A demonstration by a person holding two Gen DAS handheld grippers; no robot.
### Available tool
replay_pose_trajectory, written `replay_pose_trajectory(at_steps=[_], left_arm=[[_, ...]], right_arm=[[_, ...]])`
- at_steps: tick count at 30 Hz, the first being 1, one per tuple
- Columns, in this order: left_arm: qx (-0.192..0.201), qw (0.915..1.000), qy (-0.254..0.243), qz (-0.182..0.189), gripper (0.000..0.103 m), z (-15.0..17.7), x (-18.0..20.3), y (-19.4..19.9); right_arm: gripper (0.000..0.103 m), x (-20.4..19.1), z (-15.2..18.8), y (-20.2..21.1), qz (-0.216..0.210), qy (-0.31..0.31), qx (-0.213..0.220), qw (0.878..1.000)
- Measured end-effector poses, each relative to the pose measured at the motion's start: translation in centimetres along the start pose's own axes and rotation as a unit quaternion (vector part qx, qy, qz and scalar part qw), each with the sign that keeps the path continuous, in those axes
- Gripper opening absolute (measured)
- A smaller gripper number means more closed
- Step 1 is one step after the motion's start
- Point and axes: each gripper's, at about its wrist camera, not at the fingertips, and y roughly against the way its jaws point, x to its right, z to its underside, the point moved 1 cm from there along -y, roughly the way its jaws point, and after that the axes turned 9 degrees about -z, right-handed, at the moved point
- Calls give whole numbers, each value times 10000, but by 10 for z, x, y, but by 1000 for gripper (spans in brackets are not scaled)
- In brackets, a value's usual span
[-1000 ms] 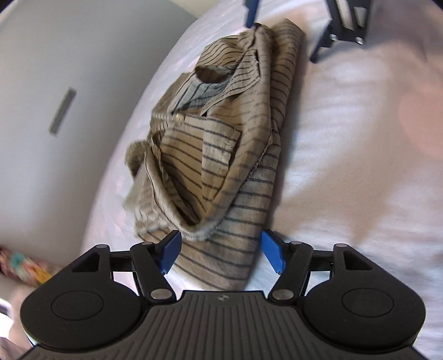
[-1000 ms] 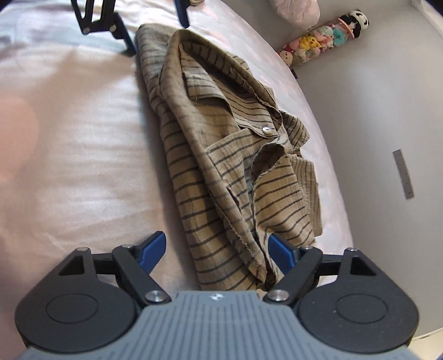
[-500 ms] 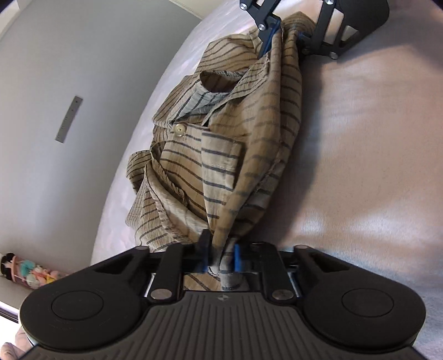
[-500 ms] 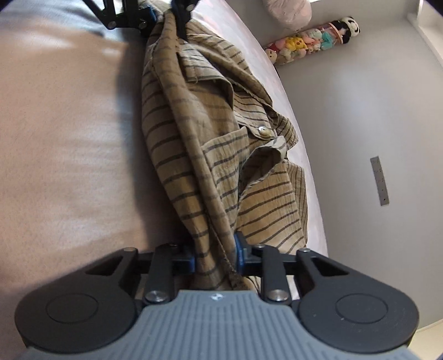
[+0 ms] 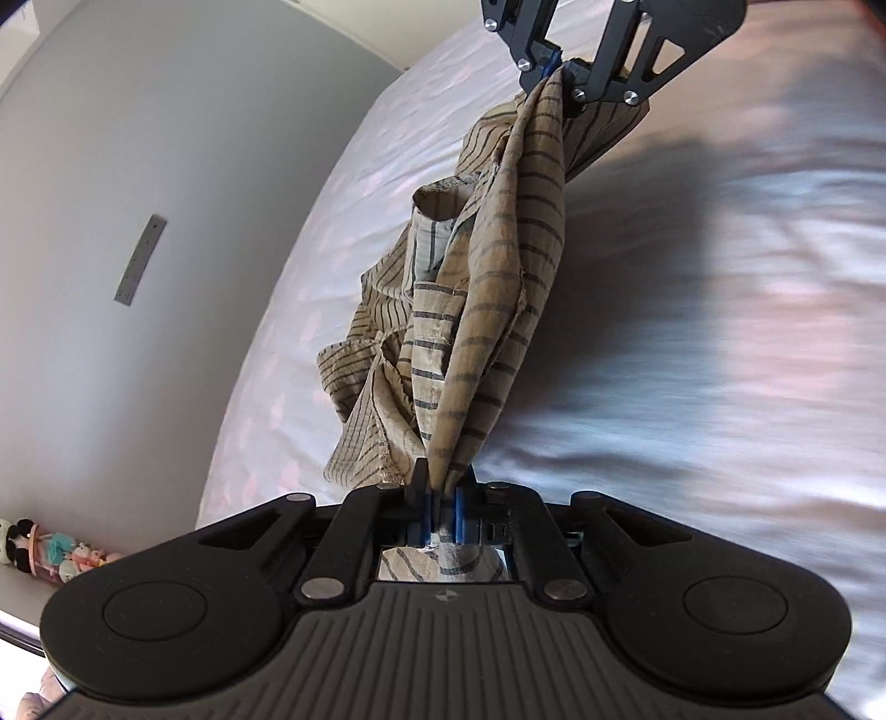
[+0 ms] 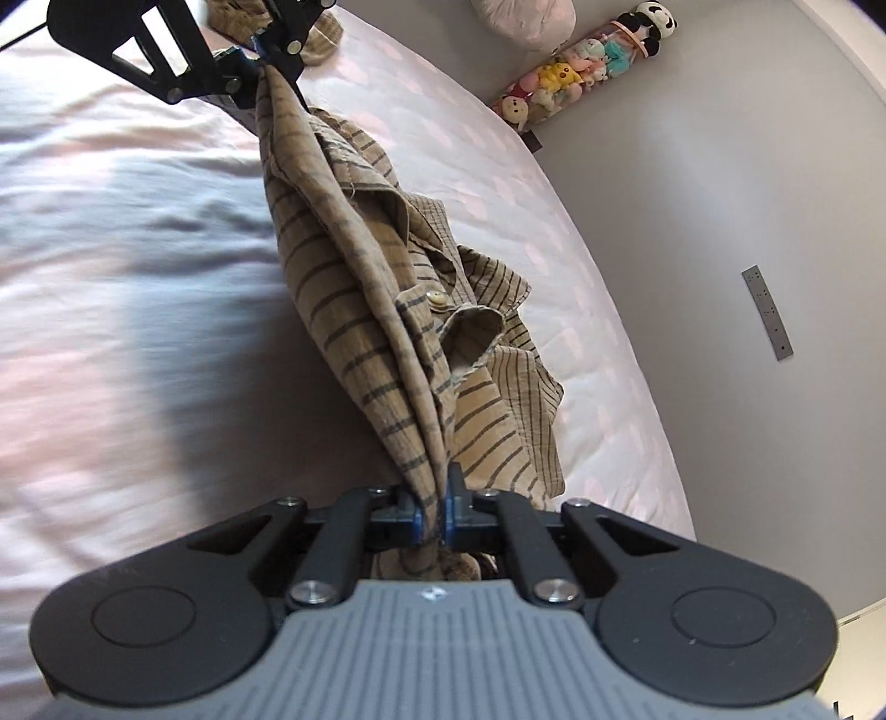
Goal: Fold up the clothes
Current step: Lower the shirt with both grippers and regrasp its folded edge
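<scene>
A tan shirt with dark stripes (image 5: pixel 498 288) hangs stretched between my two grippers above the white bed (image 5: pixel 720 332). My left gripper (image 5: pixel 441 507) is shut on one end of the shirt, and its bunched cloth pokes out behind the blue pads. In the right wrist view my right gripper (image 6: pixel 433 512) is shut on the other end of the same shirt (image 6: pixel 354 310). Each gripper shows in the other's view, the right gripper (image 5: pixel 559 63) at the top and the left gripper (image 6: pixel 252 58) at the top left. The shirt's loose lower folds sag toward the bed.
The bed's edge curves along a grey floor (image 5: pixel 111 277) on one side. A row of plush toys (image 6: pixel 581 66) lies on the floor by the wall. A small grey strip (image 6: pixel 767 313) lies on the floor. A pink pillow (image 6: pixel 526 22) lies past the bed's far end.
One second ago both grippers were open over the shirt lying on the bed. They shut on its two ends and have since lifted it, pulling it taut.
</scene>
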Motion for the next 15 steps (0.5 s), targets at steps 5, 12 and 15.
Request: replay_pose_trajectory(at_steps=[5,12,15], left_arm=[[-55,9992,190,349,5,3,25,58],[-225,9966,416,670,5,4,54,90],[-464,9928,675,868,6,6,65,86]], right_arm=[[8,-26,3,52,-243,-148,-42,9996],[9,-86,17,85,-497,-379,-304,9976],[11,-106,23,84,-607,-442,-492,9960]])
